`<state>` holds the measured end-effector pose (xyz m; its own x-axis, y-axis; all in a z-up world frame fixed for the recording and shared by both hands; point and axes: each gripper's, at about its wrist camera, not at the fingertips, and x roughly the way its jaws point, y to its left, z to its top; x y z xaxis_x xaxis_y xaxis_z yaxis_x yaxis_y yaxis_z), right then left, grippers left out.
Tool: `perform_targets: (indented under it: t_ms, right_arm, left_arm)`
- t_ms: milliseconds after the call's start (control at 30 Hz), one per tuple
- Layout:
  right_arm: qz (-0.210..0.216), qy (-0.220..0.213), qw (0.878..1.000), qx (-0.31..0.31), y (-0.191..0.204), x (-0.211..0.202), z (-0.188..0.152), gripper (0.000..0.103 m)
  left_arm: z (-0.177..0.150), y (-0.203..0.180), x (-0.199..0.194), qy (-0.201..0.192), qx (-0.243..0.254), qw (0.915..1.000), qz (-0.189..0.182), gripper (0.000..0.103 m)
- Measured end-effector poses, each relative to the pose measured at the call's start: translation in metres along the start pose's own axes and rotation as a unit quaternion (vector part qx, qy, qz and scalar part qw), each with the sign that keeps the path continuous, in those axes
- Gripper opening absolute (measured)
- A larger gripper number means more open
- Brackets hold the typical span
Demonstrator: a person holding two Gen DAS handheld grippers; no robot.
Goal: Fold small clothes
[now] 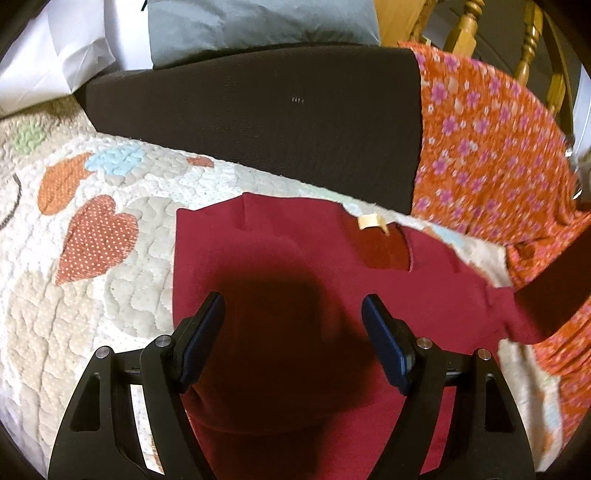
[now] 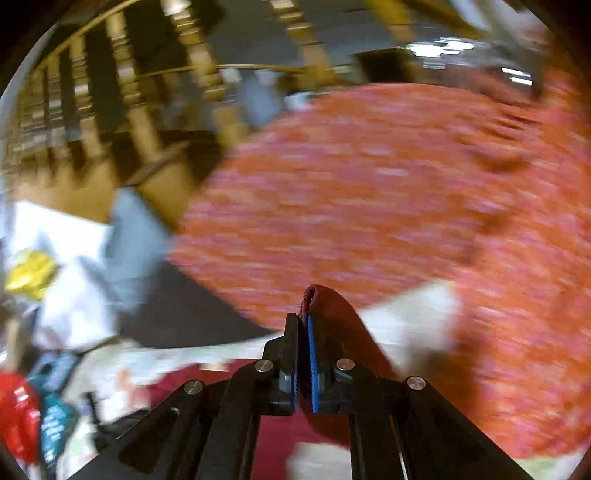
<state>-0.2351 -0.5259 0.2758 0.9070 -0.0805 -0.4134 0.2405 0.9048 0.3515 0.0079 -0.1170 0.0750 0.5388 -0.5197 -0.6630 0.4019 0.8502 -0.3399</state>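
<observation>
- Two grippers are in view, each seen from its own wrist camera.
- The left gripper hangs over a dark red garment with its jaws spread wide, holding nothing; whether its tips touch the cloth cannot be told.
- The right gripper has its jaws clenched on a folded edge of the same red garment, which pokes up between the blue pads.
- The red garment lies spread on a white quilt patched with orange hearts, a small pale tag near its far edge.
- An orange cloth with pink flowers lies just right of it, draped over a black cushion.
- Behind are a grey pillow and turned wooden chair spindles.
- The right view is heavily blurred.
</observation>
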Motion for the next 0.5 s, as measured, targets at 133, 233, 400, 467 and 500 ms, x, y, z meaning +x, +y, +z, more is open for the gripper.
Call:
perform_targets:
  t_ms: [133,233,400,467,500]
  right_arm:
    - [0.105,0.036,0.994,-0.004,0.075,0.06,-0.008,0.004]
    - [0.144,0.086,0.986,-0.006,0.118,0.123,-0.042,0.004]
    - [0.164,0.212,0.963,0.006,0.151,0.228,-0.127,0.005]
    - [0.157,0.262,0.952,0.018,0.152,0.258,-0.159,0.005]
    - [0.152,0.266,0.952,0.019,0.149,0.259,-0.167,0.008]
  left_arm:
    - [0.004,0.007,-0.003,-0.002,-0.025,0.9995,-0.02,0.077]
    - [0.007,0.015,-0.004,-0.004,-0.047,0.9984,-0.031,0.077]
    - [0.009,0.023,-0.002,-0.004,-0.066,0.996,-0.06,0.077]
    - [0.009,0.022,0.002,0.004,-0.07,0.9946,-0.076,0.077]
    - [0.008,0.022,0.003,0.006,-0.071,0.994,-0.083,0.077]
